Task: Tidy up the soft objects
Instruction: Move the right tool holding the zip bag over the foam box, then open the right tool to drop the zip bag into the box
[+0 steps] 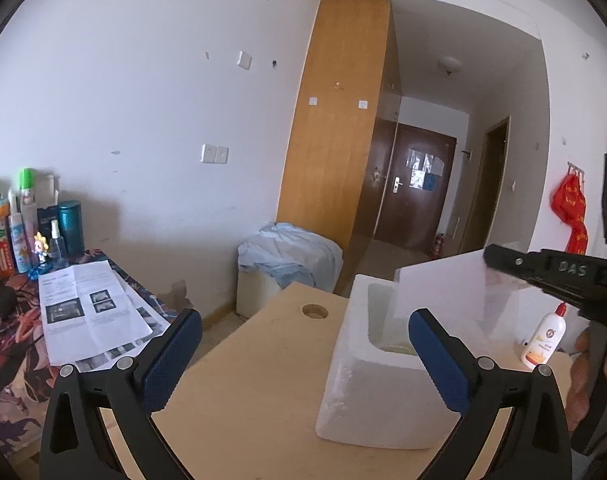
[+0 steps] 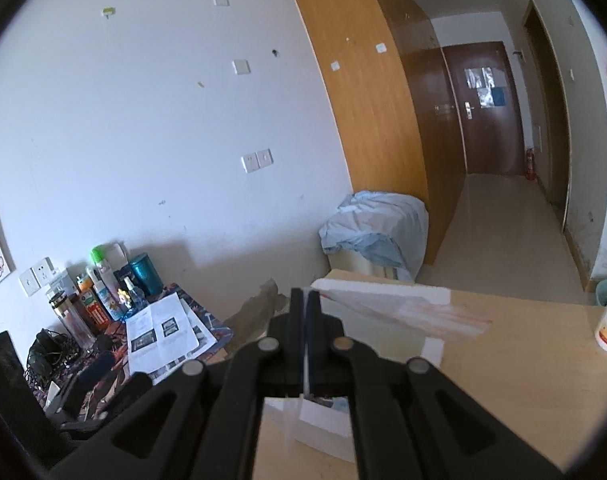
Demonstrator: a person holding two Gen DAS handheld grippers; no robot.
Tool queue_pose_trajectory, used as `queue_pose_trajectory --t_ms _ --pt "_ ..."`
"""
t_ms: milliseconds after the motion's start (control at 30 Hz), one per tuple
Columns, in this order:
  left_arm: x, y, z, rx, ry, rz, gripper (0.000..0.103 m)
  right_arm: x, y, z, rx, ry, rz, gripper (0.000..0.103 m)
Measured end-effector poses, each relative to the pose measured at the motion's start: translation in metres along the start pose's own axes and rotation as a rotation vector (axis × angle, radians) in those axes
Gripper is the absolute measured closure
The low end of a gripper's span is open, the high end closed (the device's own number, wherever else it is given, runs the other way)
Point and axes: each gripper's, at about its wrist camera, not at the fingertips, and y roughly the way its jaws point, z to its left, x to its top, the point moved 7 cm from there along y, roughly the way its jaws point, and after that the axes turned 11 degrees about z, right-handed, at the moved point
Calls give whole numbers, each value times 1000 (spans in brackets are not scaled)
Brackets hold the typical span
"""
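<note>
A: which step? quick

B: carry/place step imo. R gripper has its jaws pressed together, pinching a thin white sheet, flat panel, maybe a foam lid or a pack of soft stuff w/ faint pink marks, can't tell which. In the left wrist view the sheet hangs over the far right part of the white foam box, tilted, its lower edge at or inside the box opening, can't tell if it touches

A: L gripper?

B: L gripper spread wide, nothing between the blue pads. Box sits partly between them, right pad just beside the box's near right side, no contact I can confirm

A: box where?

B: on the light wood table, right of centre, near edge. Round hole in the tabletop just left of its far corner. Glue-type bottle stands to the right of the box, apart from it

A: inside the box?

B: something pale at the bottom, too dim to name

A: next move?

B: judging only: lower the sheet w/ R, square it to the opening, then let go. L prob needs to close on the box wall to steady it, foam is light and could slide

A: risk?

B: sheet catches the rim and tips the box; bottle is near the R hand side, could get knocked
</note>
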Motion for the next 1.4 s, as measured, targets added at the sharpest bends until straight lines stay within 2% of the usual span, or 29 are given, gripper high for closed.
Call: queue_pose_trajectory --t_ms 300,967,1400 --pt "-3 15 8 0 -12 26 0 -6 31 -9 -42 13 77 101" --pt "-4 32 10 -20 -13 46 0 -15 58 -19 -134 8 168 101" --pt "-8 37 13 -26 -24 56 0 -30 108 -25 -184 -6 330 101"
